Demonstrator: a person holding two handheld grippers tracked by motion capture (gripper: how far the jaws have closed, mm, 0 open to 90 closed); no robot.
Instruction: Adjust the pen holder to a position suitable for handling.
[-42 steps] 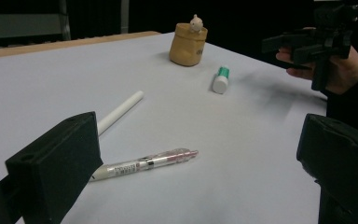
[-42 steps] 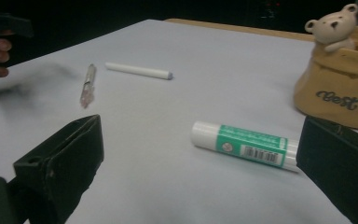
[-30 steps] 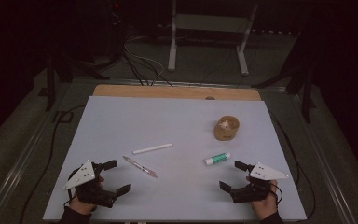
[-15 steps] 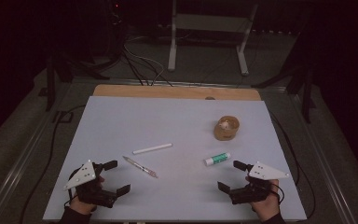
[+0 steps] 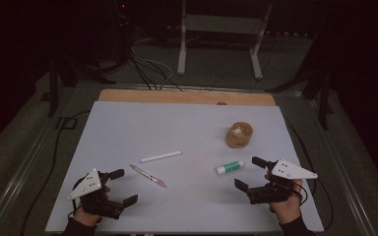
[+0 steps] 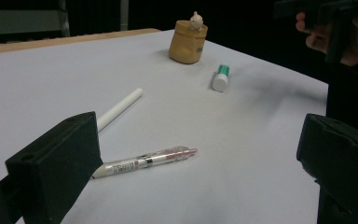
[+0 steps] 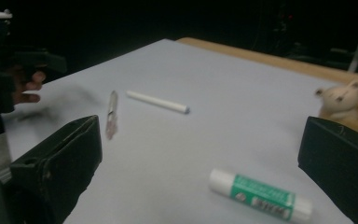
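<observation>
Pale table: glue stick near right tool (jaws apart).

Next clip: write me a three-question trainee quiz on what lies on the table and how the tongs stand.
1. True or false: the left tongs are shut on the pen.
2. Which item lies nearest the right tongs? A) white stick B) glue stick C) tan pouch
3. Fill in: in the left gripper view, a small figure peeks out of the tan ____.

Key: 1 false, both tongs are open and hold nothing; 2 B; 3 pouch.
</observation>
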